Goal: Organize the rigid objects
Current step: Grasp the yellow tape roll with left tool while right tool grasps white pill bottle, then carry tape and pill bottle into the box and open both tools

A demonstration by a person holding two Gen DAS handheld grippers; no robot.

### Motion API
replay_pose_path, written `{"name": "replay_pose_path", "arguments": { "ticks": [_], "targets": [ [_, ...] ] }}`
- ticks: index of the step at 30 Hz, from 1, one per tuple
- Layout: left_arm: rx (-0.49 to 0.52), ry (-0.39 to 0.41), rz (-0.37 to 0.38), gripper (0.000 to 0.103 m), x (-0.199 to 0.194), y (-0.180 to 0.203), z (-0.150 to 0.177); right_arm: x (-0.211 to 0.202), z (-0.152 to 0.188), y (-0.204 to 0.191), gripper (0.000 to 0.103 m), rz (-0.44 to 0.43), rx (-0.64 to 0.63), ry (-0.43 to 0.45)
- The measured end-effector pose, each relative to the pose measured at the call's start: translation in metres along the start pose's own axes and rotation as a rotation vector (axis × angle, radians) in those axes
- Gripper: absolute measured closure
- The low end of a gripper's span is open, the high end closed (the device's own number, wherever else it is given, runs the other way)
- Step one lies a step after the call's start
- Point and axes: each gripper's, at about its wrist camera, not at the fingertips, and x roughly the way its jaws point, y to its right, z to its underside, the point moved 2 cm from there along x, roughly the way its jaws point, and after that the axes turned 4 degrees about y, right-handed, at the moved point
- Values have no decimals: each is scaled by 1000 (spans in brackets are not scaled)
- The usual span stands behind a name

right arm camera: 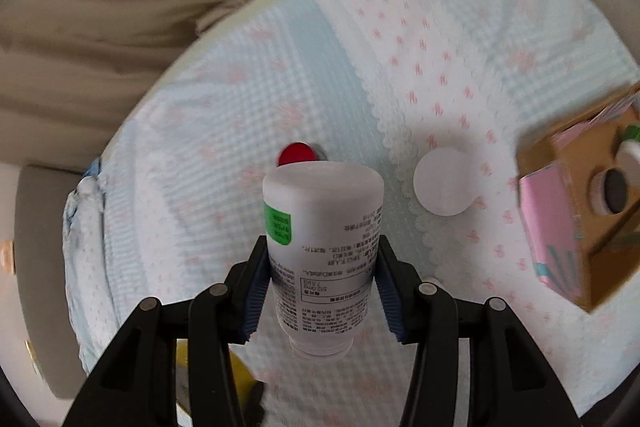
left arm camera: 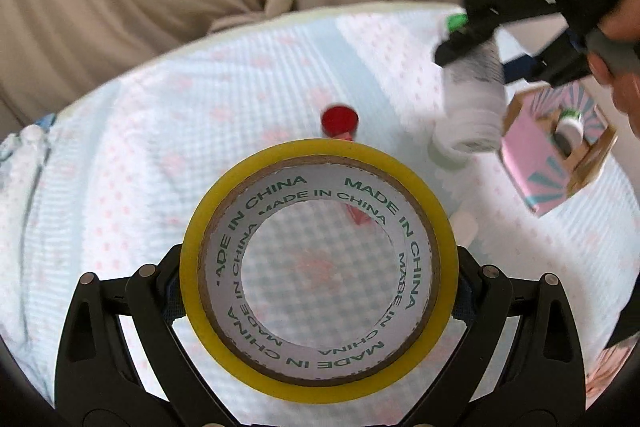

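Note:
My left gripper (left arm camera: pixel 320 291) is shut on a yellow tape roll (left arm camera: pixel 224 219), its pads pressing the roll's two sides, and holds it up over the bed. The roll's cardboard core faces the camera. My right gripper (right arm camera: pixel 324 267) is shut on a white plastic bottle (right arm camera: pixel 324 211) with a green sticker, base pointing away and neck towards the camera. In the left wrist view that bottle (left arm camera: pixel 476 99) hangs at the upper right in the right gripper (left arm camera: pixel 484 67), with a hand behind it. A red-capped item (right arm camera: pixel 296 155) lies on the bedspread beyond the bottle.
A pink-and-cardboard box (right arm camera: pixel 560 227) with small containers inside sits on the right of the light blue and white bedspread (right arm camera: pixel 240 87). A white round lid (right arm camera: pixel 444 183) lies between the bottle and the box. Beige bedding (right arm camera: pixel 100 7) is bunched at the far left.

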Motion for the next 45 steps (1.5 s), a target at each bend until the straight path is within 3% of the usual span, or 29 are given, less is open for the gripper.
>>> {"name": "replay_pose_path", "arguments": {
  "ticks": [9, 15, 21, 26, 33, 38, 45],
  "targets": [
    [8, 65, -19, 7, -76, 15, -57, -98, 5, -1, 57, -42, -72, 65],
    [-8, 95, -9, 7, -109, 62, -86, -163, 7, 26, 57, -67, -139, 104],
    [-48, 108, -3, 7, -123, 131, -111, -209, 3, 85, 57, -83, -190, 111],
    [-78, 91, 13, 7, -110, 197, -133, -235, -11, 154, 57, -61, -231, 105],
    [-61, 31, 38, 7, -69, 281, -150, -241, -38, 240, 57, 3, -259, 81],
    [-40, -34, 54, 7, -25, 324, -150, -219, -58, 298, 57, 52, -248, 33],
    [0, -148, 48, 7, 50, 357, -139, -174, -75, 353, 57, 93, -234, -29]
  ]
}}
